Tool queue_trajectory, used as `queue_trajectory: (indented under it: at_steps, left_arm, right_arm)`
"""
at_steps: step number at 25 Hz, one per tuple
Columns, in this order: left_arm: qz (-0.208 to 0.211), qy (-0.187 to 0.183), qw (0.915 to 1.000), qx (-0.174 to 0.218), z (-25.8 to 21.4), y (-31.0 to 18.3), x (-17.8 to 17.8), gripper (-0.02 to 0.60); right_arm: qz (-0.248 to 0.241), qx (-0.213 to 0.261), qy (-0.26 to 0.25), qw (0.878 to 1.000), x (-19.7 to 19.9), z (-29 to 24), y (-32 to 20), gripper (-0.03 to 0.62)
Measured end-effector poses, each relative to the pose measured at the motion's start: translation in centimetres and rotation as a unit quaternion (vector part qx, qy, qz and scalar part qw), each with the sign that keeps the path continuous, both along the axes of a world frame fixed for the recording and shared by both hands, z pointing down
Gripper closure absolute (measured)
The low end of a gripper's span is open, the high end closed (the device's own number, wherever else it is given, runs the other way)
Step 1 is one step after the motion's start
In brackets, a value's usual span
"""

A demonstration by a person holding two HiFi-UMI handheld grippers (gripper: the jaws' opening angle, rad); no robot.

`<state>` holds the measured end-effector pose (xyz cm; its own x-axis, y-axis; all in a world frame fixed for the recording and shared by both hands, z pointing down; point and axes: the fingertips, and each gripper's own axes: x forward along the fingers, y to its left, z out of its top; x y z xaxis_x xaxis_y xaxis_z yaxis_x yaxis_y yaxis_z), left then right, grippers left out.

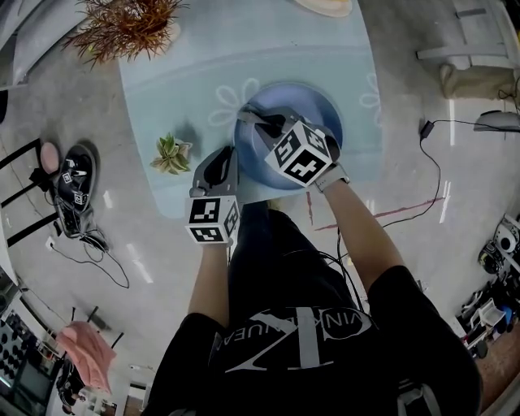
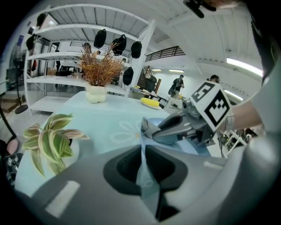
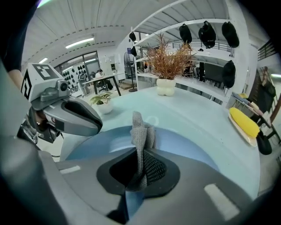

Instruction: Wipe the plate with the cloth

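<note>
The plate [image 3: 189, 145] is clamped by the left gripper [image 2: 142, 169]; just right, the cloth [image 3: 139, 134] (grey mesh) is pinched in the inward-angled right gripper [image 3: 137, 173].

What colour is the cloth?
Grey, with an open mesh weave. The cloth shows best in the right gripper view.

A pale blue table [image 1: 162, 81] with white flower shapes on it, a blue plate [image 1: 325, 110] near the front edge, a little green plant [image 1: 171, 154] in a white pot to its left, a big brown dry plant [image 1: 122, 28] at the far left corner, a yellow thing [image 3: 245, 122] on a flat dish [image 1: 325, 6] at the far side.
</note>
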<state>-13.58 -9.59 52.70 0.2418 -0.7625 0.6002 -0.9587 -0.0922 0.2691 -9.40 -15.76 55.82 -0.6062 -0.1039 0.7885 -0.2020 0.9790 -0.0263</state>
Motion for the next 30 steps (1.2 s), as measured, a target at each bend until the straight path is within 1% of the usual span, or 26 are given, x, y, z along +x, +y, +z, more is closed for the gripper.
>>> queue_trajectory:
  at_steps: [3,7,12,21,25,30]
  left_arm:
    - [0.001,0.001,1.0,-0.001,0.0,-0.1,0.0,0.581]
    - [0.002,0.003,1.0,-0.003,0.0,-0.1,0.0,0.581]
    - [0.008,0.002,1.0,-0.005,0.1,-0.1,0.1,0.581]
    - [0.014,0.003,0.9999,-0.001,0.0,0.0,0.4,0.581]
    - [0.018,0.009,0.9998,0.002,0.0,0.1,0.4,0.581]
    - [0.026,0.008,0.9996,0.003,-0.1,0.1,0.6,0.581]
  right_arm:
    - [0.002,0.024,0.013,1.0,0.0,0.0,-1.6,0.565]
    - [0.018,0.05,0.033,0.998,0.9,0.1,-3.6,0.565]
    - [0.029,0.097,0.072,0.992,2.8,0.3,-5.2,0.566]
    - [0.093,0.111,0.116,0.983,7.9,0.5,-6.2,0.566]
    - [0.094,0.115,0.132,0.98,9.3,0.5,-5.4,0.568]
    - [0.099,0.1,0.149,0.979,10.6,0.5,-4.3,0.567]
